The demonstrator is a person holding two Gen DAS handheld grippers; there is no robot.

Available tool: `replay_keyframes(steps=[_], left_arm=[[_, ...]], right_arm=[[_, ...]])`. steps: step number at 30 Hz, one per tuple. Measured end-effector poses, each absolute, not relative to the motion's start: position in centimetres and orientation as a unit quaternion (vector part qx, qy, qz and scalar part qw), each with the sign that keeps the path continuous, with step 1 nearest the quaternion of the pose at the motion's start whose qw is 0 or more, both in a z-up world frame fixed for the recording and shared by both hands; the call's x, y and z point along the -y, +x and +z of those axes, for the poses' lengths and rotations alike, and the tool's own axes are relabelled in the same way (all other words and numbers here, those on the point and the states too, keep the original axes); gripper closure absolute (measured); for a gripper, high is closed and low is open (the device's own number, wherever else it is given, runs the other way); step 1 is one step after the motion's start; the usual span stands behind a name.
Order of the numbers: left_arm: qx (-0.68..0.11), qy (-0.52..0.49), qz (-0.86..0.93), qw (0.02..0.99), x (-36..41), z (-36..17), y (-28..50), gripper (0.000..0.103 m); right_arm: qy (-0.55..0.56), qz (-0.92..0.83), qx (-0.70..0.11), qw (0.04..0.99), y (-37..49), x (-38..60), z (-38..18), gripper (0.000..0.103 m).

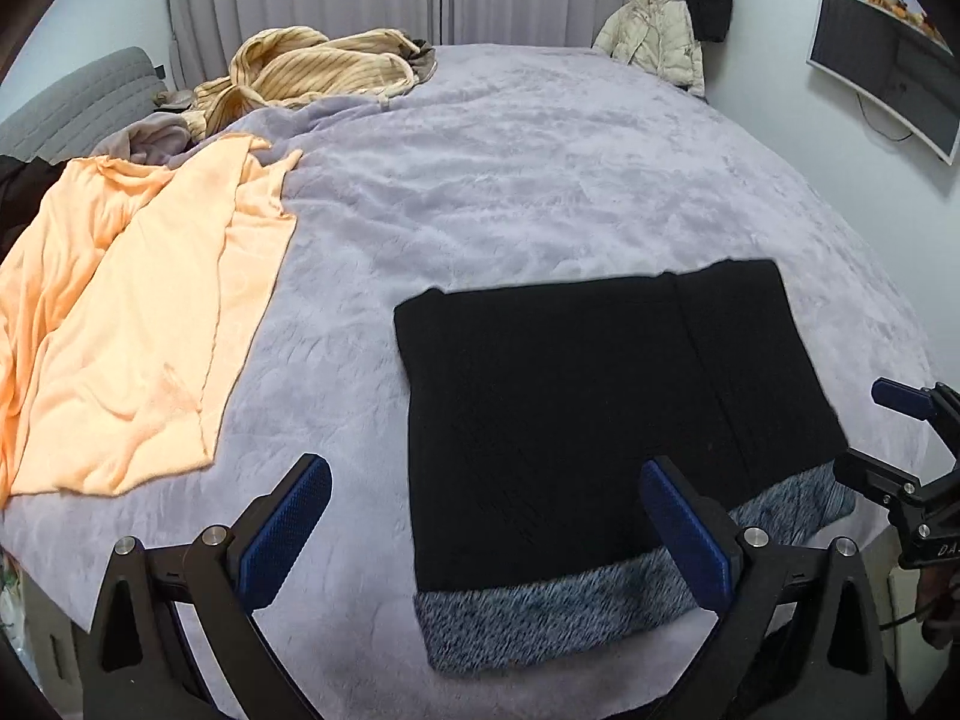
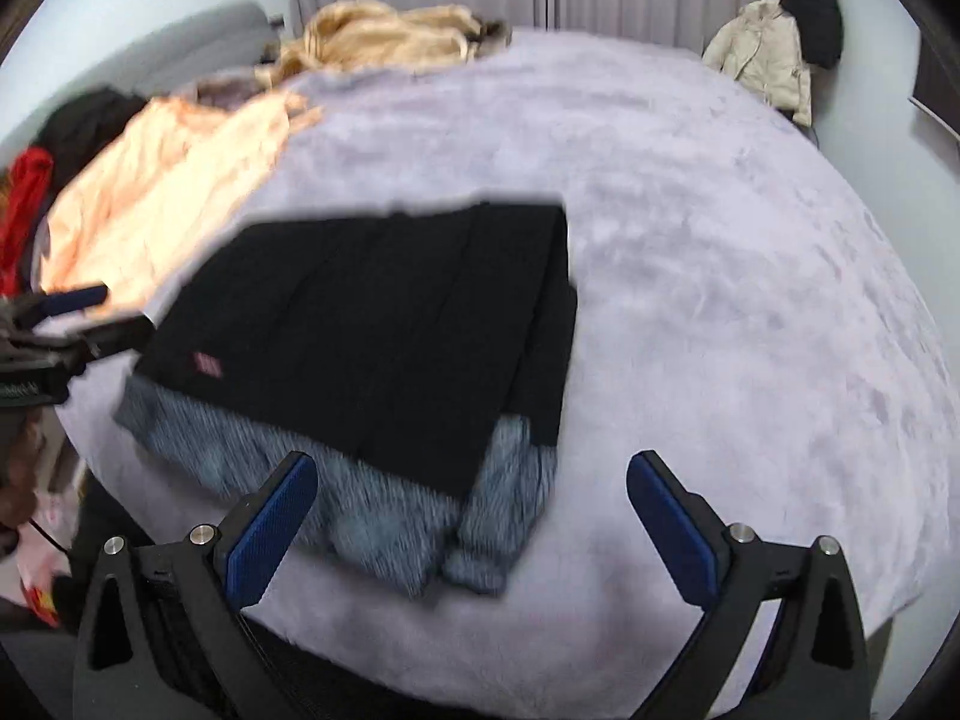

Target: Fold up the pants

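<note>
The black pants (image 1: 576, 396) lie folded into a flat rectangle near the front edge of the bed, with a grey fleece lining band (image 1: 540, 612) showing along the near edge. They also show in the right wrist view (image 2: 384, 324), blurred, with the lining (image 2: 360, 510) in front. My left gripper (image 1: 486, 516) is open and empty, above the pants' near left part. My right gripper (image 2: 474, 510) is open and empty, above the pants' near right corner. It also shows at the right edge of the left wrist view (image 1: 900, 432).
The bed carries a lilac plush blanket (image 1: 540, 180). An orange garment (image 1: 132, 324) lies at the left, a striped beige one (image 1: 312, 72) at the far left. A cream jacket (image 1: 654, 36) hangs at the far right. A monitor (image 1: 882, 66) hangs on the right wall.
</note>
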State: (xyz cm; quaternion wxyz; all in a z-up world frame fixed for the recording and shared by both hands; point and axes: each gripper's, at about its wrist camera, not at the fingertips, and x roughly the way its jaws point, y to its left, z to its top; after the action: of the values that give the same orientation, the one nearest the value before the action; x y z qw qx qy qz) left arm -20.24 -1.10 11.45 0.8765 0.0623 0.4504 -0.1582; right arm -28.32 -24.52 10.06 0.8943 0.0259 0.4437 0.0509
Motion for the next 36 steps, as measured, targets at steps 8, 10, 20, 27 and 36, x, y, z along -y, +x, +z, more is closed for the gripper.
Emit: replay_keyframes(steps=[8,10,20,27,36], left_arm=[[-0.523,0.039,-0.085,0.847,4.3,7.9,-8.7,0.000],[-0.553,0.041,-0.077,0.829,4.2,6.1,-8.4,0.000],[-0.485,0.025,-0.139,0.863,1.2,7.3,-20.8,0.000],[-0.473,0.057,-0.176,0.861,-0.3,9.2,-22.5,0.000],[-0.562,-0.057,-0.201,0.800,-1.5,5.5,-14.5,0.000]], right_arm=[[-0.005,0.111,-0.423,0.899,-17.0,20.9,10.0,0.000],[0.010,0.109,-0.470,0.876,-14.9,20.9,7.8,0.000],[-0.048,0.098,-0.458,0.882,-27.0,19.9,6.7,0.000],[-0.003,0.087,-0.457,0.885,-30.0,22.9,7.9,0.000],[0.251,0.089,-0.491,0.830,-24.4,31.5,4.4,0.000]])
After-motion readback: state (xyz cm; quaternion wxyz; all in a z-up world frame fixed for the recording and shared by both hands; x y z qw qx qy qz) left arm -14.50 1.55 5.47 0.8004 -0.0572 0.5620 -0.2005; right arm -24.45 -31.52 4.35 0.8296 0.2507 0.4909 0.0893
